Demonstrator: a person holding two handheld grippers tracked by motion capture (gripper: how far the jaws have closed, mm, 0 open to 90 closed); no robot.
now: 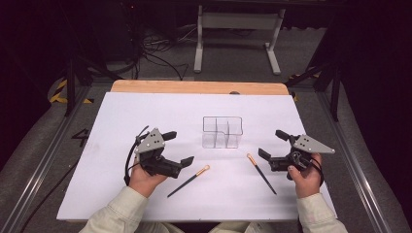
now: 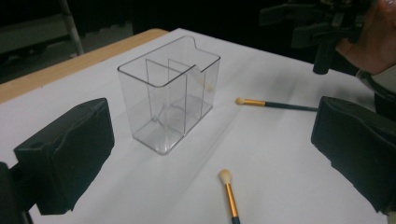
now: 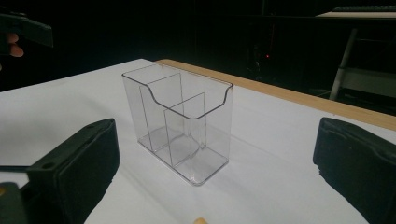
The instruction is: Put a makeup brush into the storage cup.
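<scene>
A clear plastic organizer (image 1: 222, 132) with several compartments stands upright mid-table. Two slim brushes with gold ferrules lie in front of it: one (image 1: 188, 182) toward the left, one (image 1: 262, 174) toward the right. My left gripper (image 1: 178, 148) is held open left of the organizer, nothing between its jaws. On the opposite side my right gripper (image 1: 272, 144) is open too and empty. The left gripper view shows the organizer (image 2: 170, 93), the near brush (image 2: 229, 193), the far brush (image 2: 275, 104) and my right gripper (image 2: 322, 28) beyond. The right gripper view faces the organizer (image 3: 182, 126); a brush tip (image 3: 200, 220) peeks in at the bottom.
A white sheet (image 1: 145, 111) covers the table, with a wooden edge (image 1: 194, 87) along the far side. Beyond it are a dark floor, cables and a white stand (image 1: 238, 34). Metal rails run along both sides of the table.
</scene>
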